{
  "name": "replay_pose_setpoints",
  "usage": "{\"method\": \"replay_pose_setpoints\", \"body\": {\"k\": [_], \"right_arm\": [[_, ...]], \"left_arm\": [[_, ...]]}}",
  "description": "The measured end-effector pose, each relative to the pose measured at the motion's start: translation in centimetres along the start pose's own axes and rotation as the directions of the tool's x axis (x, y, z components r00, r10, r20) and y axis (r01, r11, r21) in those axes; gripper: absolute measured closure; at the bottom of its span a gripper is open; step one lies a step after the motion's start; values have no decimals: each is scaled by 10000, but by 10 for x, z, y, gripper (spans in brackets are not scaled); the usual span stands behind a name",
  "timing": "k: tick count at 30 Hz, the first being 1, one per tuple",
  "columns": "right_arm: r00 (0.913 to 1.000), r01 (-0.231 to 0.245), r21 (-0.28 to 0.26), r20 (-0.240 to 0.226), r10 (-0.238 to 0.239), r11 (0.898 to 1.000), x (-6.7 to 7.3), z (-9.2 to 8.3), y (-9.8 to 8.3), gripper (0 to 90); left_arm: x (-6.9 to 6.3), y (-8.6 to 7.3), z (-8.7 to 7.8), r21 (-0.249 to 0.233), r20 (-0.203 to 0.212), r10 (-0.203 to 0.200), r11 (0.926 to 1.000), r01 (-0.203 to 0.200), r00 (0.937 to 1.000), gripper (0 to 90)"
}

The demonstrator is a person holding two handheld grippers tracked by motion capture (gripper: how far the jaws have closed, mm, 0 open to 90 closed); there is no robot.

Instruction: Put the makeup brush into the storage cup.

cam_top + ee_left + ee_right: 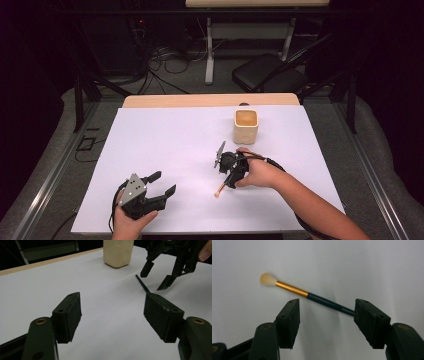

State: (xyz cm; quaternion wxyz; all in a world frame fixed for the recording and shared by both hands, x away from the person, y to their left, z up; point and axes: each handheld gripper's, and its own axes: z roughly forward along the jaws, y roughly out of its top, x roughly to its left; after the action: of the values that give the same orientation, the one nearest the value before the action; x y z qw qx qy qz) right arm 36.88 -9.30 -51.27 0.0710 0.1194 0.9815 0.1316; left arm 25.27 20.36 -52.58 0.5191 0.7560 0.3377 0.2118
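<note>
Left gripper (162,186) fingers spread, right gripper (327,315) fingers spread over brush (294,290), white sheet (165,135), dark room.

1. a white sheet (165,150) covers a light wooden table (210,100), whose far edge shows bare.
2. grey carpet floor (45,150) surrounds the table, with metal rails (370,170) running along both sides.
3. beyond the table stand a black chair (267,74) and a white table frame (210,45).
4. loose cables (165,62) trail over the floor.
5. the room's edges are dark.
</note>
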Motion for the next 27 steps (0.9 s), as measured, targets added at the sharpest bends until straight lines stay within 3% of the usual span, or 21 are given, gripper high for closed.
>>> {"method": "replay_pose_setpoints", "body": {"k": [21,27], "right_arm": [[9986,526,57,-109,-525,9986,8,5,7,406],[9956,926,252,-137,-923,9954,11,8,9,422]], "left_arm": [[-1,0,0,17,17,16,10000,-16,10000,303],[-1,0,0,25,24,15,10000,-16,10000,302]]}}
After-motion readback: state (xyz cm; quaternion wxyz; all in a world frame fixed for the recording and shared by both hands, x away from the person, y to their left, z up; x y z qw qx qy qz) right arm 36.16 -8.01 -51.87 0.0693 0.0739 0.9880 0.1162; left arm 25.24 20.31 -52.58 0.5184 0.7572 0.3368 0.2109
